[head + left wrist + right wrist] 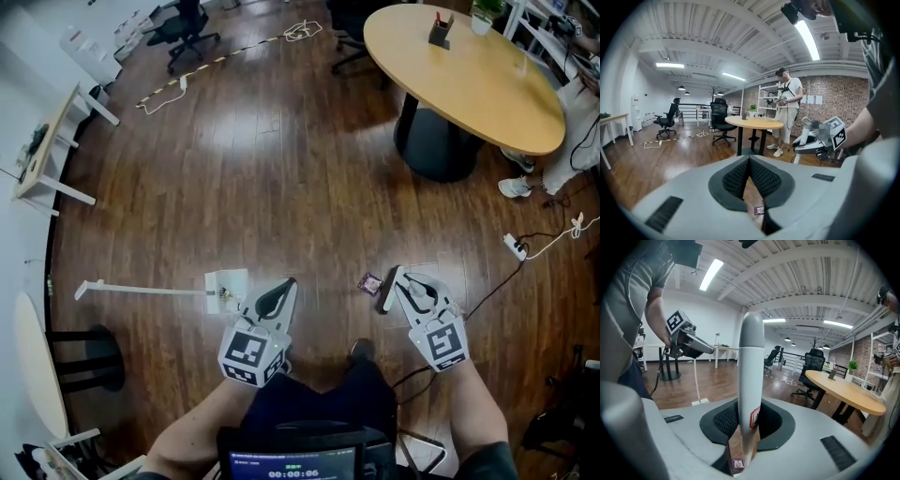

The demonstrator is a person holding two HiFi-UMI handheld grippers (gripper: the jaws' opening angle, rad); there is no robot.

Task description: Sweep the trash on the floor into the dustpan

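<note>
**On the floor ahead of the feet, one wrapper waits for the broom**

Upright between the jaws of the right gripper stands a pale broom handle, and the jaws are clamped firmly on its shaft. Gripped there, I judge, the lower end can be dragged across the wooden floor without the person stooping. The trash, a small purple wrapper, lies just beside that lower end, so the broom is already placed for its stroke.

The dustpan sits flat on the floor, well apart from the wrapper, on the person's left. Its long white handle stands free of both grippers. Something small and pale lies in the pan, too small to identify.

The left gripper hovers near the pan with its jaws closed tip to tip on nothing. It is probably there to steady the pan when needed. The wrapper is not yet in the pan, so a sweep leftward seems the move called for.
</note>
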